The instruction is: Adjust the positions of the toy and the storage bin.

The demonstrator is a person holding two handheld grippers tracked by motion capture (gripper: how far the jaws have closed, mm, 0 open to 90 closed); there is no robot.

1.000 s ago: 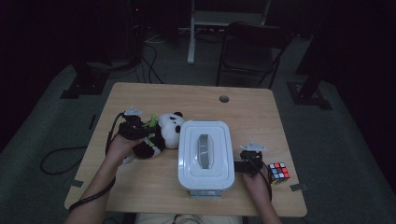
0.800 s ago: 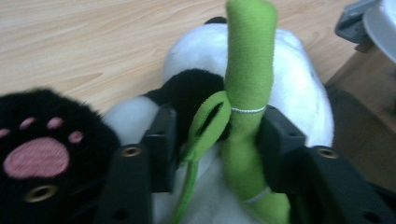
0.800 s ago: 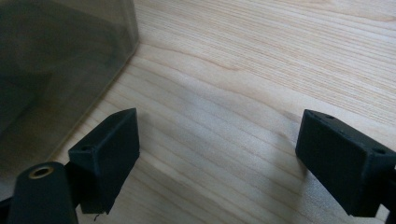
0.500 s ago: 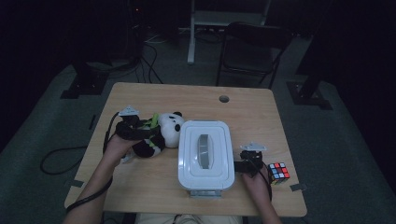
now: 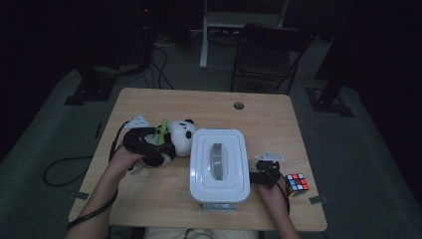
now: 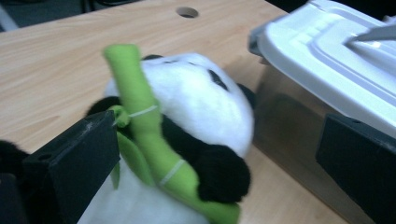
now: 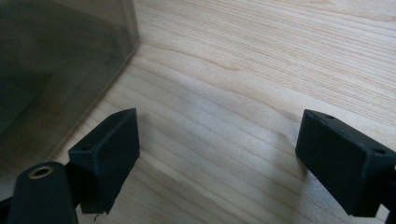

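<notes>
A plush panda [image 5: 180,138] [image 6: 196,98] holding a green bamboo stalk [image 6: 144,135] lies on the wooden table [image 5: 199,107], left of a white-lidded plastic box [image 5: 219,167] [image 6: 327,51]. My left gripper [image 5: 152,145] [image 6: 222,154] straddles the panda. Its jaws have just been opening and now stand wide. The left jaw is beside the bamboo and the right jaw is well clear of the plush. My right gripper [image 5: 260,178] [image 7: 219,149] stands open low over bare wood, at the box's right wall [image 7: 51,70], with nothing between its jaws.
A Rubik's cube [image 5: 297,183] sits near the table's right edge, just right of my right hand. A cable hole [image 5: 239,105] is at the back of the table. A dark chair [image 5: 268,50] and stand legs are beyond the far edge.
The left gripper's jaws have spread apart around the panda, and the left hand has shifted slightly. The right hand and the box have stayed put.
</notes>
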